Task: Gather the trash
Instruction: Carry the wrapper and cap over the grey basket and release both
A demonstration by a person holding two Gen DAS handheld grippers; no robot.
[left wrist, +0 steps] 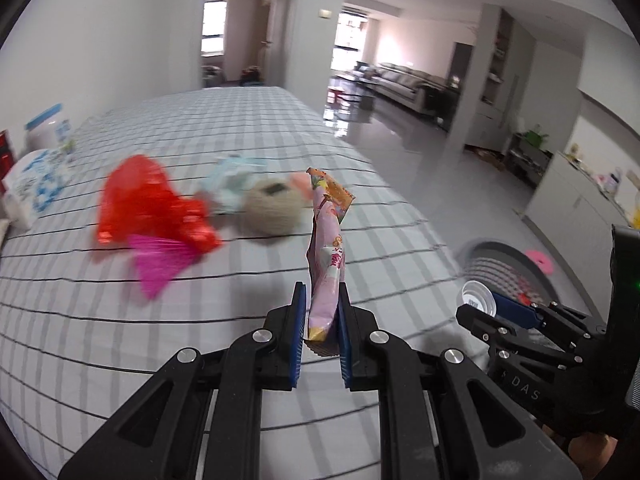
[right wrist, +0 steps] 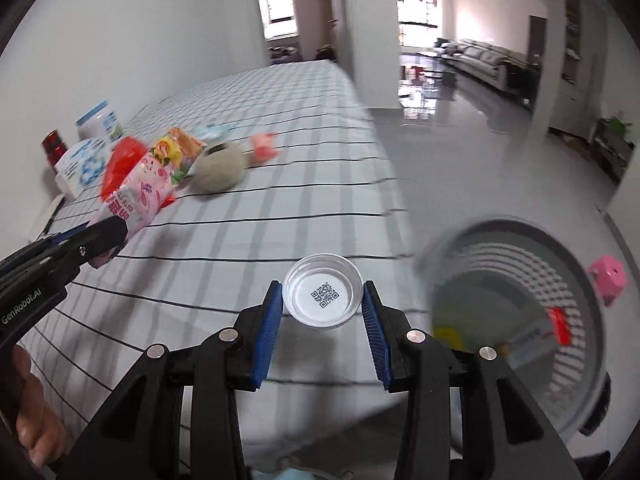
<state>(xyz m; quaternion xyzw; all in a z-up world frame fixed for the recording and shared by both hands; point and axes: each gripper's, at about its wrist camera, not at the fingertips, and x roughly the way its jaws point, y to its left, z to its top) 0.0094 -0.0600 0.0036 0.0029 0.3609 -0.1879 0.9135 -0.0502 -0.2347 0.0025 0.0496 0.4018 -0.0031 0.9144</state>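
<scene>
Left wrist: left hand-held gripper level, clamping upright snack wrapper.

A tabletop covered in a white cloth with grey and black check lines is stretching away toward the far wall. Lying on it toward the left, a crumpled red plastic bag is touching a magenta wrapper at its near side. Just right of the bag, a pale blue wrapper is sitting beside a round ball of twine, with a small pink item at its far right. Along the far left edge, a white pack with blue print, a blue-lidded jar and a red object are standing by the wall. Right of the tabletop, a mesh bin is standing on the glossy grey floor, next to a pink thing.
</scene>
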